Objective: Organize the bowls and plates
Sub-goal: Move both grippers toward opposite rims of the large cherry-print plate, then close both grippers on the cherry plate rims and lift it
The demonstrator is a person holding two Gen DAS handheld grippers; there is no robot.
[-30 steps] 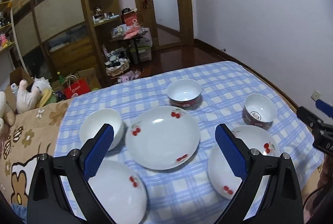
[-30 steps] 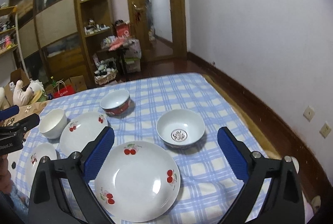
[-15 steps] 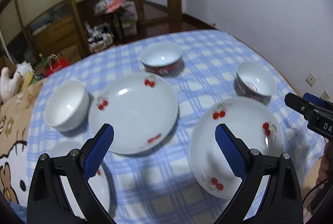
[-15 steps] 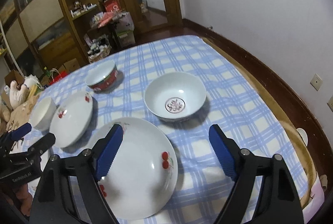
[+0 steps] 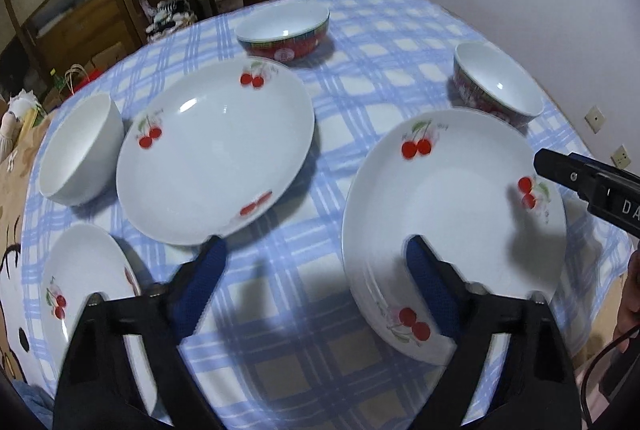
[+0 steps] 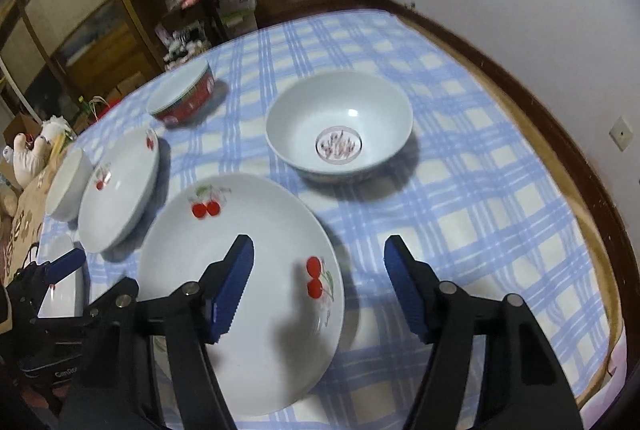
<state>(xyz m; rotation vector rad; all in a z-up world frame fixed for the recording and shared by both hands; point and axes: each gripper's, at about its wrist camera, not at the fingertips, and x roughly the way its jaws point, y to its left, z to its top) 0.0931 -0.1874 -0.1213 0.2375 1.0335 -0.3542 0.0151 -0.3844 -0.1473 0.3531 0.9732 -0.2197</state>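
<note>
Straddling the near cherry plate's (image 6: 240, 282) rim with my right gripper (image 6: 318, 290) spread wide, I judged it glazed, slippery, brittle; my left gripper (image 5: 316, 282) gaped too.

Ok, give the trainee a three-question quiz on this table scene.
1. True or false: the right gripper is shut on the cherry plate.
2. How many cherry plates are visible in the left wrist view?
3. Which bowl sits farthest from the camera there: A) plain white bowl B) red-sided bowl C) patterned bowl

Key: 1 false, its jaws stand open; 2 three; 3 B.
</note>
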